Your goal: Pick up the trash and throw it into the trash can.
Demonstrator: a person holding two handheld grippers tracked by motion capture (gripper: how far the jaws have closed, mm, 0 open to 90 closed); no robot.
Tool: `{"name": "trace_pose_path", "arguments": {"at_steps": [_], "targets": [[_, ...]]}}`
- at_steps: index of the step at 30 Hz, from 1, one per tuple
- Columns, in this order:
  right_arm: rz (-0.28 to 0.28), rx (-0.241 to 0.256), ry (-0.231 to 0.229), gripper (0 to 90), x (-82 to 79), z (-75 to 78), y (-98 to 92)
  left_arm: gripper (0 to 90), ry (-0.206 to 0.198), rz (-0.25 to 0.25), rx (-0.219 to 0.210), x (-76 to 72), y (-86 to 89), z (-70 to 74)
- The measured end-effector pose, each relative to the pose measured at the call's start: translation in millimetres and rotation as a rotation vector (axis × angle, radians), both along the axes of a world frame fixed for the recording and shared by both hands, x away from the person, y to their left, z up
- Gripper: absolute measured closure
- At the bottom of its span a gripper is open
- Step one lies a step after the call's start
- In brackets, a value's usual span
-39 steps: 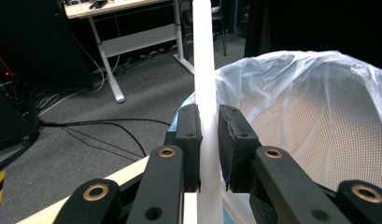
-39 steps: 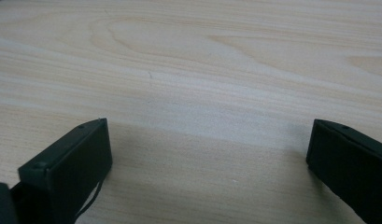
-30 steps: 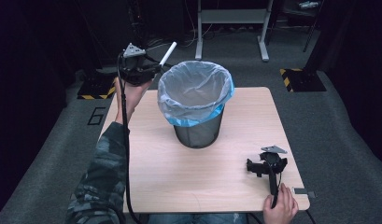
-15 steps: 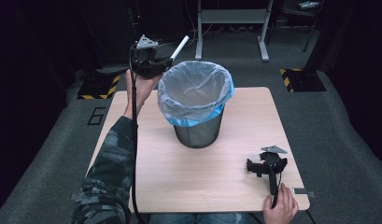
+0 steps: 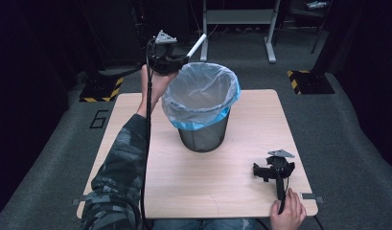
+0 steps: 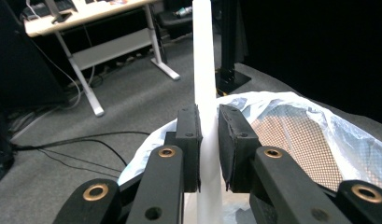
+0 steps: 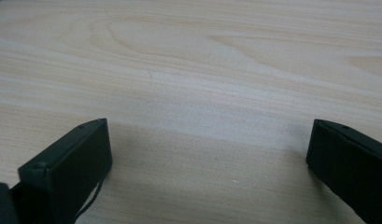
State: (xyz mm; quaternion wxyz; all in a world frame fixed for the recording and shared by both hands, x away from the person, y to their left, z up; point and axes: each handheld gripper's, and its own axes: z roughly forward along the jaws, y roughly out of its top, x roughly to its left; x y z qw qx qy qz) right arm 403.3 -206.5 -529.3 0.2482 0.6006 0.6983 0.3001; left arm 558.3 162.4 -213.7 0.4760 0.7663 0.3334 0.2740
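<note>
- High view: the left gripper (image 5: 177,56) is being held aloft just beyond the far-left rim of the waste bin (image 5: 201,106), which is standing near the middle of the worktop (image 5: 222,182). A white stick (image 5: 196,45) is projecting up and to the right from its fingers, its tip lying over the bin's far edge. The bin is lined with a clear bag with a blue hem (image 5: 203,123).
- High view: the right gripper (image 5: 275,168) is lying on the worktop near the front-right corner, well apart from the bin, with the person's right hand (image 5: 288,215) resting behind it.
- Left gripper view: the fingers (image 6: 188,140) are pressing closed on the white stick (image 6: 205,93), one pad on each side, gripping it low on its length. The lined bin mouth (image 6: 291,135) is sitting just beyond and below.
- Right gripper view: the fingers (image 7: 67,158) are standing wide apart with nothing between them but bare wood worktop (image 7: 202,84).
- Judgement: the step in hand is carrying the stick to the bin for disposal; it is not yet released.
- Judgement: the next move is calling for bringing the stick fully over the opening, tipping it downward, then parting the fingers so it drops inside rather than catching the rim or bag.
</note>
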Motion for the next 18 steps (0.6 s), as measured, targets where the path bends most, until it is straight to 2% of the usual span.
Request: {"name": "trace_pose_path", "arguments": {"at_steps": [3,13,18], "targets": [[0.001,-0.001,-0.001,0.0,0.0,0.0,-0.1,78.8,0.014,-0.01,-0.022,4.6,-6.8,-0.3],[-0.001,0.0,0.0,0.0,0.0,0.1,0.1,78.7,0.042,-0.037,0.013,17.5,-36.3,-5.8],[-0.001,0.0,0.0,0.0,0.0,0.1,0.0,78.7,0.054,-0.044,0.027,21.7,-45.0,-7.5]]}}
